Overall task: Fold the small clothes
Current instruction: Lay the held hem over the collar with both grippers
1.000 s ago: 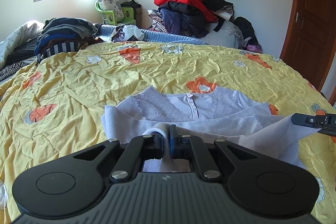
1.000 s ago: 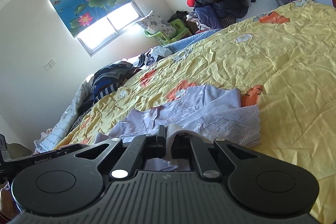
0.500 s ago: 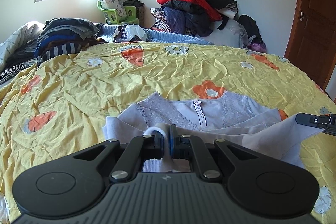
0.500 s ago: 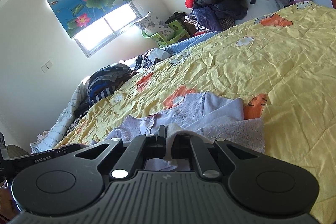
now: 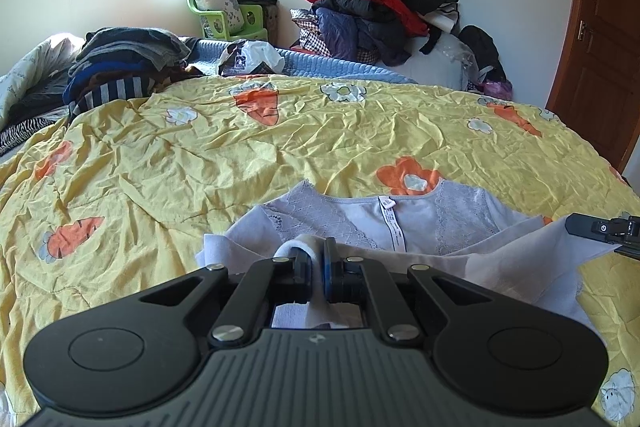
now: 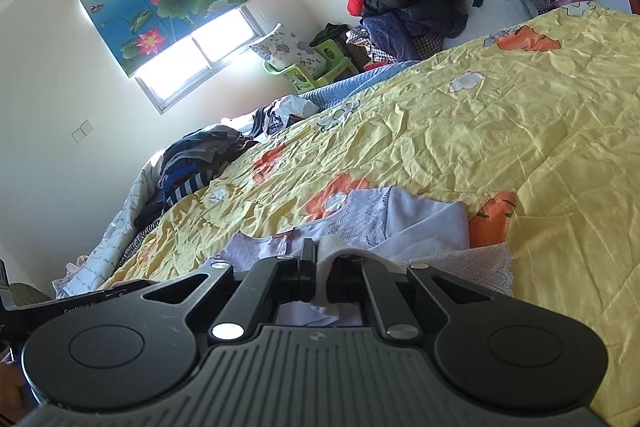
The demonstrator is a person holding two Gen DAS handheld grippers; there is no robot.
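Left gripper [image 5: 318, 263]: jaws pinched tight on the near hem of the top [image 5: 360, 215], lifting it for a fold (a judgement).
Top: lilac, lace shoulders, neckline at 12 o'clock, lying on the bedspread [image 5: 200, 155].
Right gripper [image 6: 316, 265]: jaws clamped on the same hem.
Open room: bare bedspread from 10 to 2 o'clock; clothes stack [image 5: 120, 67] well apart.

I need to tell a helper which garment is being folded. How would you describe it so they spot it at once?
On the yellow carrot-print bedspread, look at the near edge. There lies a pale lilac top with lace panels and a white neck label, unlike the dark clothes stacked at the far side.
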